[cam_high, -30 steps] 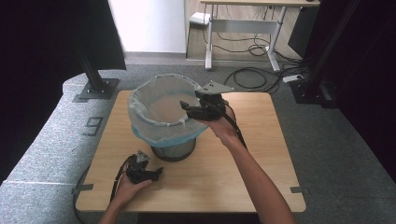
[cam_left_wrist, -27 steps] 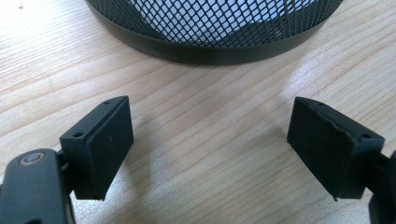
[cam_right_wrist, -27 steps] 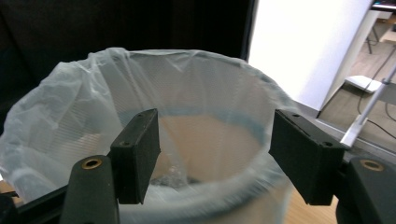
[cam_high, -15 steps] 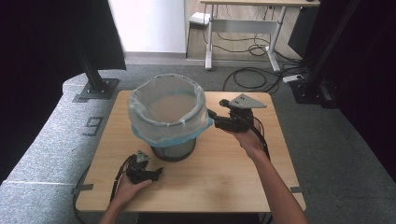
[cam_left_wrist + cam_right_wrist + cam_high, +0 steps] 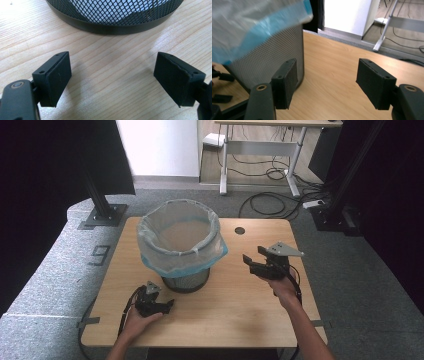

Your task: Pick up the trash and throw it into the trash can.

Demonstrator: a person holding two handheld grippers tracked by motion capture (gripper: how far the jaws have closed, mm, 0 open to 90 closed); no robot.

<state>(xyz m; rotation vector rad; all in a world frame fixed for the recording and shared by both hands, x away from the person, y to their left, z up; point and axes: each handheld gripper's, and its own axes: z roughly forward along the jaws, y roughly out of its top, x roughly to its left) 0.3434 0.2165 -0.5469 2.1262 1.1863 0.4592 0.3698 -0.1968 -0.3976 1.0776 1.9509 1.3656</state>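
High view, left to right. Left gripper [image 5: 159, 304]: resting on table [image 5: 235, 320] at 7 o'clock of bin, jaws wide apart, empty, idle. Mesh bin [image 5: 186, 279]: centre-left, blue-edged liner [image 5: 200, 262] folded over rim, seemingly seated. Right gripper [image 5: 261, 262]: at 3 o'clock, jaws spread, nothing held, apart from bin.

We see a matt, pale wood-grain table [image 5: 235, 310]; a black metal-mesh bin [image 5: 112, 15] at upper centre; its thin, crinkled plastic liner [image 5: 180, 242], translucent white and blue; matt black gripper pads [image 5: 58, 76].
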